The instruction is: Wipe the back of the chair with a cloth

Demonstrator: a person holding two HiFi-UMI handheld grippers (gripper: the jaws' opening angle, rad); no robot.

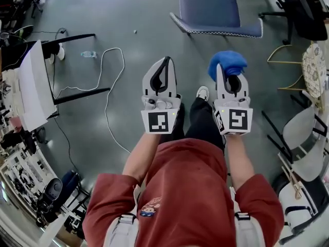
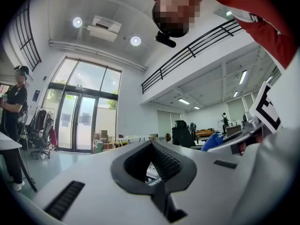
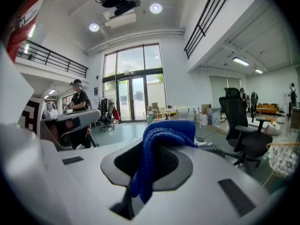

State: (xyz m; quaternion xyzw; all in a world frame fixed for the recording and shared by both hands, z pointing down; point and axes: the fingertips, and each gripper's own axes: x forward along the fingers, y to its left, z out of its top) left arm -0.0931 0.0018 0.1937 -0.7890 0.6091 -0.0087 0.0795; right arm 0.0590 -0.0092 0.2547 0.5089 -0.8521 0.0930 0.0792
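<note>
A blue-seated chair (image 1: 213, 9) stands on the grey floor ahead of me, a little to the right. My right gripper (image 1: 230, 75) is shut on a bunched blue cloth (image 1: 227, 63), which is held in the air well short of the chair. In the right gripper view the cloth (image 3: 164, 142) drapes over the closed jaws and hides their tips. My left gripper (image 1: 167, 62) is shut with nothing in it, level with the right one and about a hand's width to its left. The left gripper view shows its jaws (image 2: 152, 149) pressed together and the cloth (image 2: 213, 141) off to the right.
A white table on black legs (image 1: 36, 84) stands at the left, with a white cable (image 1: 110, 86) looping across the floor and a small bottle (image 1: 88, 54) near it. At the right are a black office chair (image 1: 303, 9), a gold-framed stool (image 1: 313, 66) and pale chairs (image 1: 308, 138).
</note>
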